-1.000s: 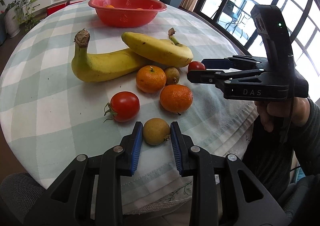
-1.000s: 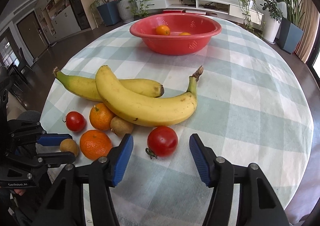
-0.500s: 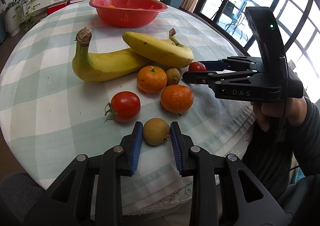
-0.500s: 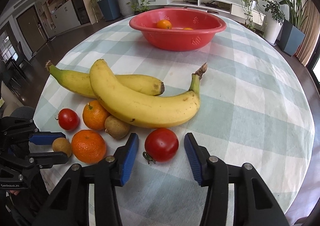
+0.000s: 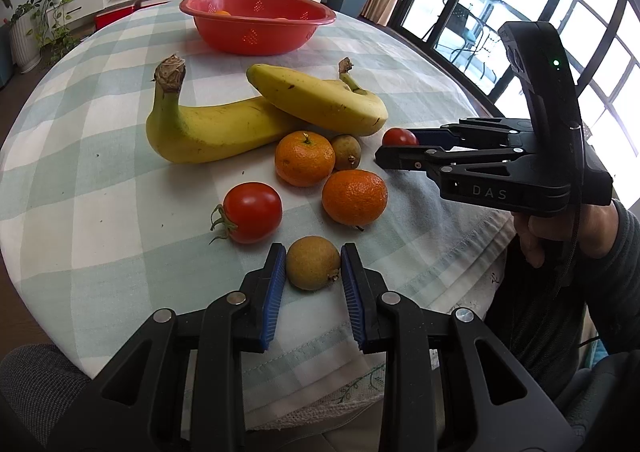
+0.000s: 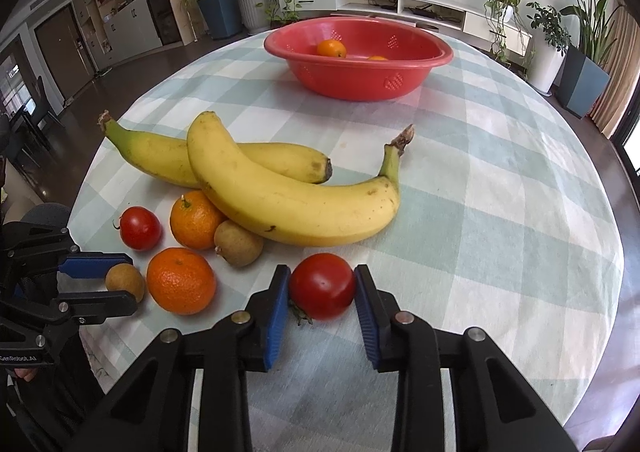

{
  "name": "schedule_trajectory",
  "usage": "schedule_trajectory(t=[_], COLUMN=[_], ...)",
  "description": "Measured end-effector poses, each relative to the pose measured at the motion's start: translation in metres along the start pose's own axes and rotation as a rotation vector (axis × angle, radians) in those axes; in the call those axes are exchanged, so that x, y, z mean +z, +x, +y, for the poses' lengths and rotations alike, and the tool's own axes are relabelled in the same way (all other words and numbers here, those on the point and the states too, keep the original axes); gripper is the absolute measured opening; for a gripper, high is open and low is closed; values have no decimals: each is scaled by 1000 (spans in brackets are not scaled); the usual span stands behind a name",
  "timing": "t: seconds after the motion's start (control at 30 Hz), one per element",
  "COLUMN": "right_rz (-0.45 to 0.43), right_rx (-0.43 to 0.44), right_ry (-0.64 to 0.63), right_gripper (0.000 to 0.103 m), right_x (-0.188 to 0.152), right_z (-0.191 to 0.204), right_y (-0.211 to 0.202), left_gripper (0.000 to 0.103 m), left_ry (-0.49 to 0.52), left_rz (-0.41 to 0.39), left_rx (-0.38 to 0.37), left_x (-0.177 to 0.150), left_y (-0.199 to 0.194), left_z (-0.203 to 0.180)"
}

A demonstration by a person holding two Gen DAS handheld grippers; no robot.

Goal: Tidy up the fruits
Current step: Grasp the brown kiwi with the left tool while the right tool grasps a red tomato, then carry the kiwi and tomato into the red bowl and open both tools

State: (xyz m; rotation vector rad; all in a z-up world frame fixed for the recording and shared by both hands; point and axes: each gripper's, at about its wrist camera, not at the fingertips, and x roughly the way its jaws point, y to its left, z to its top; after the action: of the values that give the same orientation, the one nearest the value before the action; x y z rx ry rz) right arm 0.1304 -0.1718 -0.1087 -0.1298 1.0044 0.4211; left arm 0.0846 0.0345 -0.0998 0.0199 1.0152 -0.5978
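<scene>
1. plainly, the raised letters "das" stand on the side of the black right gripper, and small white lettering that reads like "genrobot.ai" shows on the black left gripper at the left edge of the right wrist view.
2. the left gripper's blue pads pinch a small round brown fruit near the tabletop's near edge; both pads touch it.
3. the right gripper's jaws have just been closing, and its blue pads now press both sides of a round red tomato, also near the near edge.
4. a second red tomato with a green stalk and two orange mandarins lie just beyond the left gripper, with another small brown fruit touching the farther mandarin.
5. two long yellow bananas lie crossed towards the middle of the tabletop, one resting on the other.
6. a red plastic colander bowl sits near the far edge and holds orange fruit.
7. the round table wears a pale green and white checked cloth.
8. beyond it are a long white low cabinet, many potted plants, a dark screen on the wall, a dark wood floor and tall black-framed windows.
</scene>
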Motion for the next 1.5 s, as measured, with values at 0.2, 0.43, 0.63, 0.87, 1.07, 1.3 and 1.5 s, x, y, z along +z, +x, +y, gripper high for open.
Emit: schedule_trajectory(t=[0.2,0.43,0.63,0.87,1.07,1.3,1.5], right_rz=[-19,-44,-58,-77,-113,-193,-255], right_rx=[24,49,58,43,18,-27,-26], right_ry=[23,51,75,110,161,179,133], right_gripper=[35,35,35,35,35,35,35], right_x=[-5,-8,-7,-5,6,41,85], right_z=[1,-4,-11,-27,-56,-84,-79], right_y=[-13,-31,-39,-47,-60,-84,-95], left_gripper=[26,26,26,26,26,26,26], left_ry=[-2,-11,-20,-42,-70,-46,16], left_rz=[-6,-20,-30,-72,-143,-230,-242], left_rx=[-2,-23,-30,-29,9,63,88], left_x=[1,1,2,9,30,83,146], left_y=[-2,-9,-13,-37,-73,-110,-109], left_z=[1,2,4,17,47,79,89])
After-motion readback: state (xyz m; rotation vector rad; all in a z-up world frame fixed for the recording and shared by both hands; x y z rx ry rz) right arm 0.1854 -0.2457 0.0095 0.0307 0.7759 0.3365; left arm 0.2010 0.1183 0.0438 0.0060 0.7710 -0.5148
